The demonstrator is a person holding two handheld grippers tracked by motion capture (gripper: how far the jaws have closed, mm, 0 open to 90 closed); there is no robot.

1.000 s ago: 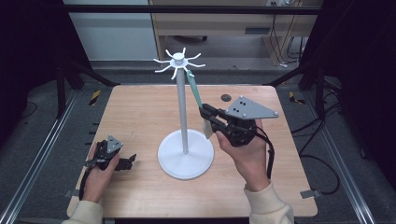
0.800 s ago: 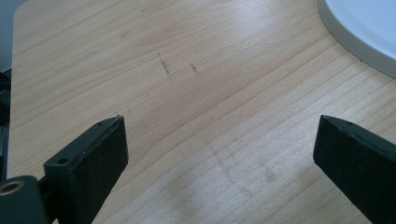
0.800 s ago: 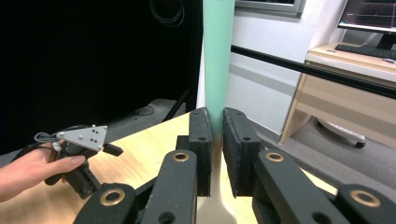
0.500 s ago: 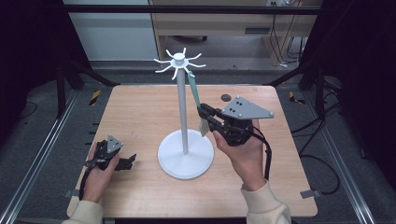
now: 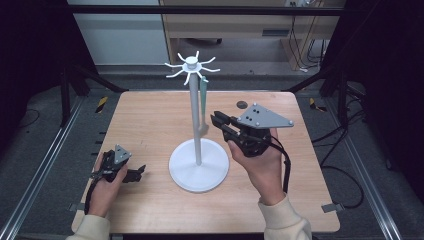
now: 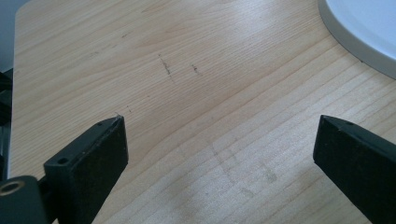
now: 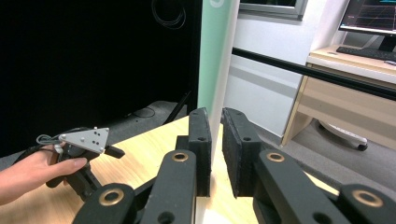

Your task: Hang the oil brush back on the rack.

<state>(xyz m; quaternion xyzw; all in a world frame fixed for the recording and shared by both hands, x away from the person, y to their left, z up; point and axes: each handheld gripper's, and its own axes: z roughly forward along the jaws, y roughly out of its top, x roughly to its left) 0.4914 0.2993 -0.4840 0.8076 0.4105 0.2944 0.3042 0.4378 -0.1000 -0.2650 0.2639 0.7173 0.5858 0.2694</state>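
On the worktop (image 5: 150,115) a white stand (image 5: 197,150) rises at centre, a pale green strip (image 5: 204,100) hanging from its spoked top. From above, the right gripper (image 5: 216,120) sits at the stand's 3 o'clock, its tips at the strip. Its own view shows the jaws slightly parted around the strip (image 7: 212,70), not pinching. The left gripper (image 5: 137,172), at 8 o'clock, rests wide open on bare wood, the stand's base (image 6: 369,32) nearby.

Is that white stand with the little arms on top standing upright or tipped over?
Upright. The white stand has its round base flat on the table, and its pole rises straight to the arms on top.
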